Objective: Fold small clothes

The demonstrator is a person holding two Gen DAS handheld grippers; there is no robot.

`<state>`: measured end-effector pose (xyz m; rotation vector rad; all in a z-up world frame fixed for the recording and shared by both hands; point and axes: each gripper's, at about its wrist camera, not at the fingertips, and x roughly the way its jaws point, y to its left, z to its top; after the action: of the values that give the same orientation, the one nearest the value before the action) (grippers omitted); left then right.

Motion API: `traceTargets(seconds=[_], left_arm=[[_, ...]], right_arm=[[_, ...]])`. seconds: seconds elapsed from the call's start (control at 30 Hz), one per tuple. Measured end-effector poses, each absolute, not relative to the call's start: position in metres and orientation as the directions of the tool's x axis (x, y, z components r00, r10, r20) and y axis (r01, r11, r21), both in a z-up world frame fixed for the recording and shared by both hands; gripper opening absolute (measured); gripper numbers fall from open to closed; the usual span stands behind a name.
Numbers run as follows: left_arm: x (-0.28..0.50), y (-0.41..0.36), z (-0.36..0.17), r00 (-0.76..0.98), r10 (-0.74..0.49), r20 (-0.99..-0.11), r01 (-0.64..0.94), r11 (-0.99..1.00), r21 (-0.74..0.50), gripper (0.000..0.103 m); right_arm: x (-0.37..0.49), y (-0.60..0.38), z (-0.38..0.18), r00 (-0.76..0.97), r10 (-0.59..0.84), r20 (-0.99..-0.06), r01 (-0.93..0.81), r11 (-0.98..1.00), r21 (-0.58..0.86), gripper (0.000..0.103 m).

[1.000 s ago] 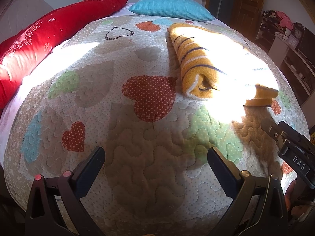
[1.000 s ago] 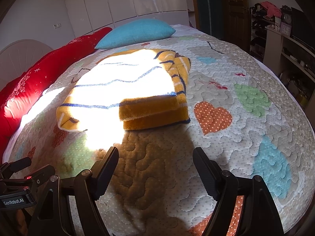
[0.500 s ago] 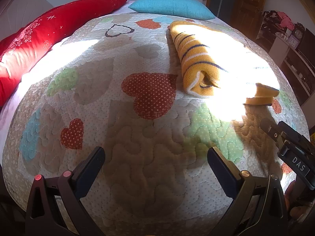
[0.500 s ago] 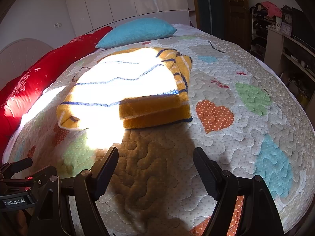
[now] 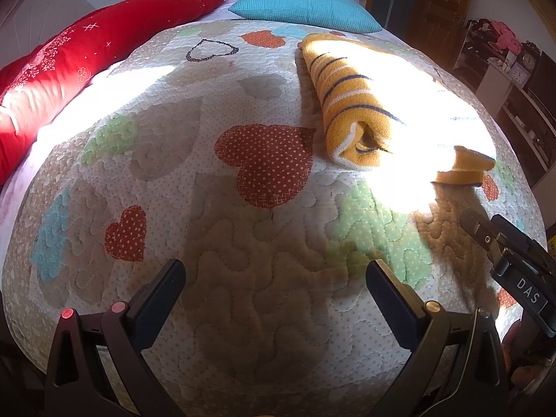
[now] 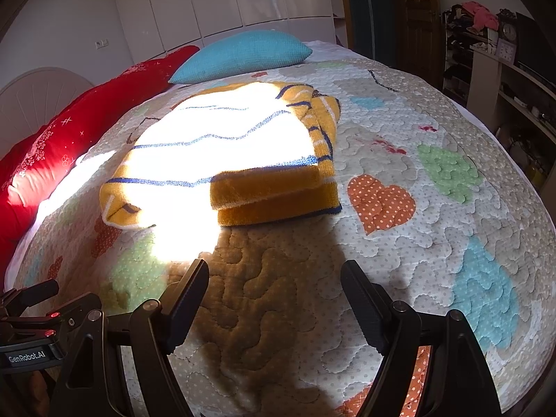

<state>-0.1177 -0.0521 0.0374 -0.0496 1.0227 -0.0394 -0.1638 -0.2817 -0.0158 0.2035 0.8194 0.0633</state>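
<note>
A folded yellow garment with blue and white stripes (image 6: 243,153) lies on the quilted bed cover (image 6: 399,260), partly washed out by a patch of sunlight. It also shows in the left wrist view (image 5: 351,104) at the upper right. My right gripper (image 6: 274,278) is open and empty, low over the quilt a short way in front of the garment's near edge. My left gripper (image 5: 274,278) is open and empty, over the bare quilt to the left of the garment. The right gripper's body shows at the right edge of the left wrist view (image 5: 514,264).
A long red pillow (image 5: 69,69) runs along the bed's left side. A blue cushion (image 6: 243,54) lies at the head. Shelves with clutter and a clock (image 6: 500,55) stand to the right of the bed. White cupboards (image 6: 226,0) stand behind.
Both grippers have drifted only slightly; the view of the garment has shifted a little. Both stay open and the garment has not moved.
</note>
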Motion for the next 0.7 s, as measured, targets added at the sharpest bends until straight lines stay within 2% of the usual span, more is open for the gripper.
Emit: traceTargets(seconds=[0.7], left_arm=[[-0.1149,-0.0524,0.0314,0.508,-0.063,-0.859,0.008,0.998,-0.068,0.103]], right_arm=[[-0.1629,-0.2788,-0.0135,0.693,0.142,-0.707,0.011,0.978,0.208,0.083]])
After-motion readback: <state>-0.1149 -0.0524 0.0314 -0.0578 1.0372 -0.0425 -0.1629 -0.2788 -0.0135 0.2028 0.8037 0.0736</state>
